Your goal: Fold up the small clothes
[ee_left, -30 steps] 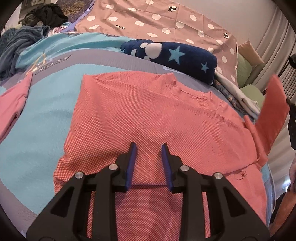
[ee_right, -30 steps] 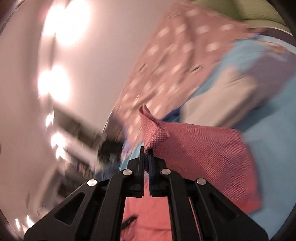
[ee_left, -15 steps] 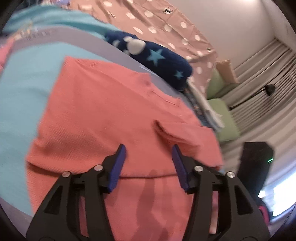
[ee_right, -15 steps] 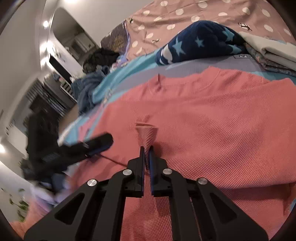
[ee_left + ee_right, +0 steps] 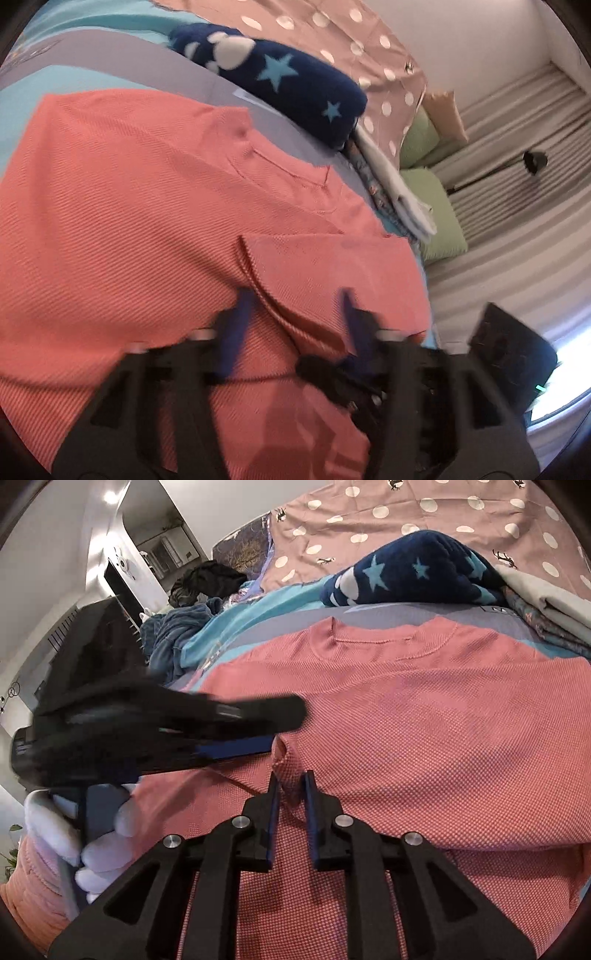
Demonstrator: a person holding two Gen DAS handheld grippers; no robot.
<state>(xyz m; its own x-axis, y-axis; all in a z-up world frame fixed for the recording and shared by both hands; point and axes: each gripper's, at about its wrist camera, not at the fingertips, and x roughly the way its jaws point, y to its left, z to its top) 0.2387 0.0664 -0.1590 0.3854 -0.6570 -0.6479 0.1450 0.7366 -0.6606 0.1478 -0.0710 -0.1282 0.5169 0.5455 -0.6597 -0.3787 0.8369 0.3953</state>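
A coral-pink knit top lies flat on the bed, neckline toward the pillows; it also shows in the right wrist view. Its right sleeve is folded in over the body. My left gripper is open, its blue fingers straddling the sleeve's cuff edge; it also shows in the right wrist view, blurred, held by a white-gloved hand. My right gripper is slightly open, with the sleeve's cuff just ahead of its tips, released.
A navy star-patterned blanket lies behind the top, with folded grey and patterned clothes to its right. A dotted mauve cover and green pillows are farther back. Blue and dark clothes are piled far left.
My right gripper carried the sleeve over the body, laid it down and opened slightly. My left gripper opened wider and moved right onto the folded sleeve.
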